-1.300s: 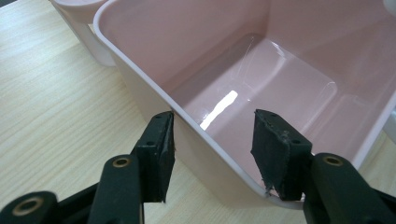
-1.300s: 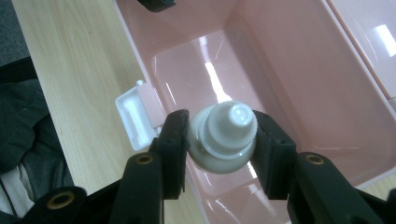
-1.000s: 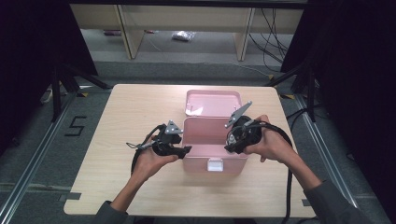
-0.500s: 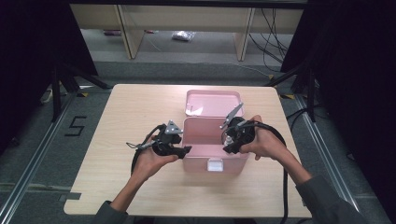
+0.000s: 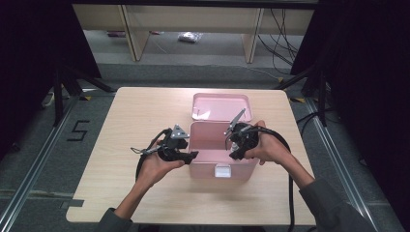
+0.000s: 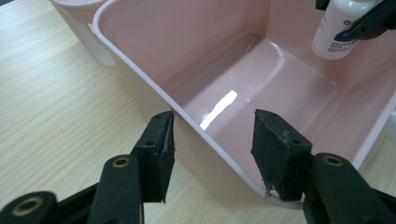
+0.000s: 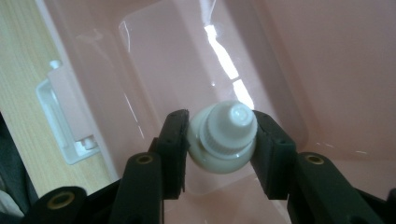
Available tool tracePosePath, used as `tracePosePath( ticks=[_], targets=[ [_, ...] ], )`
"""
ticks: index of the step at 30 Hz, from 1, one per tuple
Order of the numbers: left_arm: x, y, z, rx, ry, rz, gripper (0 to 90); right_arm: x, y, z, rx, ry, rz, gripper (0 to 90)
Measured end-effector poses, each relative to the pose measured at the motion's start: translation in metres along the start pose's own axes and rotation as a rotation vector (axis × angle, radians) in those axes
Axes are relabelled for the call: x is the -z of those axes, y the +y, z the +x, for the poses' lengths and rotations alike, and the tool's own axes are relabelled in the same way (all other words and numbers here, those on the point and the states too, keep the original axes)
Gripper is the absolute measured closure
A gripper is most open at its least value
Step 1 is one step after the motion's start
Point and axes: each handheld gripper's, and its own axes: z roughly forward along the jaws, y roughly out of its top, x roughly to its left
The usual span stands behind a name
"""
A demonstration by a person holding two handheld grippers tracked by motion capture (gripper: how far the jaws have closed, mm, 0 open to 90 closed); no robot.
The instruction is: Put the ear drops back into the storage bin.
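A pale wooden table (image 5: 121, 145) carries a pink plastic storage box (image 5: 212, 145), which sits between the two tongs; its detached pink lid (image 5: 220, 106) lies on the table just beyond the box, on the far side from both hands. A white latch (image 5: 222, 170) sits on the box's near wall, and in the right gripper view it shows off to the left of the jaws (image 7: 70, 126).

The left gripper (image 6: 212, 144) hangs at the left wall of the box with its jaws spread, one jaw outside the wall and the other over the inside, the rim passing between them; they do not look to be clamped on it. The right gripper (image 7: 219, 140) is over the open box near its right end, its jaws pinching a small white bottle (image 7: 224, 137) by the neck just under the ribbed cap. From the left gripper view the bottle's body (image 6: 338, 28) hangs down inside the box, above the bare glossy floor and not touching it.

The step in hand looks like putting the bottle into the box. The next move calls for lowering the right gripper until the bottle's base meets the floor, then spreading the jaws and lifting straight up so the bottle stays standing, while the left gripper could close on the wall to steady the box
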Motion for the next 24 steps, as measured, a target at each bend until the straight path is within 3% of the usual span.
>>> tracePosePath(
  ticks=[4,5,24],
  targets=[
    [0.0,0.0,0.0,0.001,0.0,0.0,48.6,-0.003,-0.001,-0.001,0.003,-0.004,-0.001,60.4],
    [0.0,0.0,0.0,0.0,0.001,0.0,48.6,-0.004,-0.001,0.0,-0.015,-0.001,0.008,60.3],
    [0.0,0.0,0.0,0.0,0.0,0.0,48.7,-0.02,0.0,-0.006,0.003,0.007,0.036,60.3]
  ],
)
